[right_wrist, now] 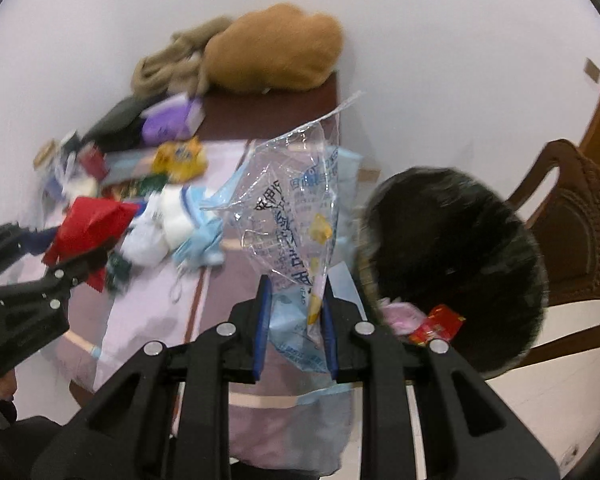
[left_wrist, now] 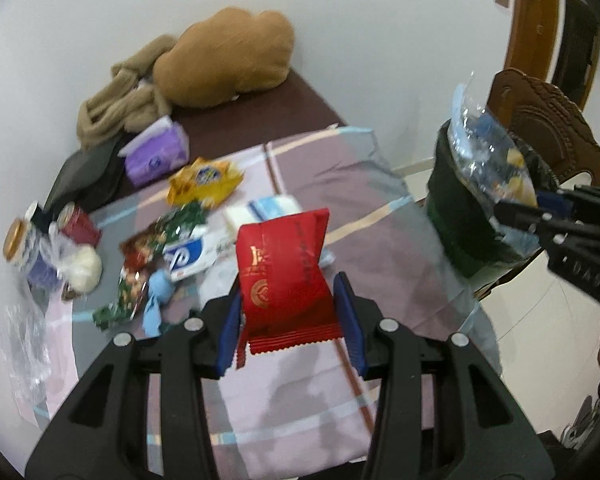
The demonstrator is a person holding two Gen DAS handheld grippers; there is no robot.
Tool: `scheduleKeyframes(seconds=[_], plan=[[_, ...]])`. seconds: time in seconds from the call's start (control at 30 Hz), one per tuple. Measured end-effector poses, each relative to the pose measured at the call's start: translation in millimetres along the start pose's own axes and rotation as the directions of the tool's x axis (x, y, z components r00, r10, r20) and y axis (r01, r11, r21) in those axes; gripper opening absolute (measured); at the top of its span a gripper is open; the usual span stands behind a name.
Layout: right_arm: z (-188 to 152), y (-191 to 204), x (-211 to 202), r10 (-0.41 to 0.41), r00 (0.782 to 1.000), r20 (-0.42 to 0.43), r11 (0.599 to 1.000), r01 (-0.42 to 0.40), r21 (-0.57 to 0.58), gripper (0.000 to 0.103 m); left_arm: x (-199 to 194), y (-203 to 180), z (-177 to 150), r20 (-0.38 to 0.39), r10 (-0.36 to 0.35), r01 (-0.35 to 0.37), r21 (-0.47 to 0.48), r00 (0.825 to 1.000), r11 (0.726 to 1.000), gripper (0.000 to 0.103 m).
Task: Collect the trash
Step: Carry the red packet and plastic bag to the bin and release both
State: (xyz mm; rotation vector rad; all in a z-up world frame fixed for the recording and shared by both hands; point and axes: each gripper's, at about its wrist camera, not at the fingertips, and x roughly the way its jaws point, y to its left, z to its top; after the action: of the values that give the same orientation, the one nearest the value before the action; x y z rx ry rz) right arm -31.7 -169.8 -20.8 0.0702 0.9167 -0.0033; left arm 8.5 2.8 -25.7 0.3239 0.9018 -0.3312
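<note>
I see a white-walled corner with a bench (left_wrist: 228, 412) under a pink-and-grey checked cloth, a brown plush cushion (left_wrist: 228, 60) at its far end at about 12 o'clock in the left wrist view. Off the bench's edge at 3 o'clock stands the black bin (right_wrist: 456, 256), in front of a wooden chair (right_wrist: 580, 208); I can already see a small red wrapper (right_wrist: 438, 324) and something pink lying inside it. The litter pile sits at 9 to 10 o'clock: a yellow snack bag (left_wrist: 206, 180), a purple tissue pack (left_wrist: 156, 156), a green wrapper (left_wrist: 132, 280) and two cans. My left hand-held gripper (left_wrist: 292, 320) is clamped on a red packet (left_wrist: 284, 264), which stands up above the cloth. My right hand-held gripper (right_wrist: 296, 320) is pinched onto a clear printed plastic bag (right_wrist: 296, 208), close beside the bin's rim. My worry: the bag is limp and slippery, so it may cling to the pads or drape over the rim and slide outside if I release early; the two grippers could also collide at the bin mouth.
</note>
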Motion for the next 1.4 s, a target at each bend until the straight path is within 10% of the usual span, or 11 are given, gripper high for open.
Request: scheduleKeyframes(seconds=[0.53,1.1,1.23,1.4], plan=[[-17,-126,-25,-0.129,0.99,0.048,0.964,0.114,0.238,0.024,-8,-116,82,0.114,-0.141,0.117,0.192,0.983,0.974,0.044],[-26,-189,-17,-0.157,0.987,0.035,0.929,0.136,0.345,0.024,63,-186,122,0.002,-0.258,0.252,0.222,0.966,0.942,0.045],[-28,-194,-14,-0.161,0.987,0.025,0.924,0.142,0.355,0.024,76,-191,126,-0.006,-0.324,0.318,0.205,0.946,0.926,0.072],[-26,-194,-9,-0.162,0.987,0.016,0.925,0.146,0.352,0.024,78,-183,127,-0.002,-0.306,0.301,0.186,0.952,0.935,0.081]])
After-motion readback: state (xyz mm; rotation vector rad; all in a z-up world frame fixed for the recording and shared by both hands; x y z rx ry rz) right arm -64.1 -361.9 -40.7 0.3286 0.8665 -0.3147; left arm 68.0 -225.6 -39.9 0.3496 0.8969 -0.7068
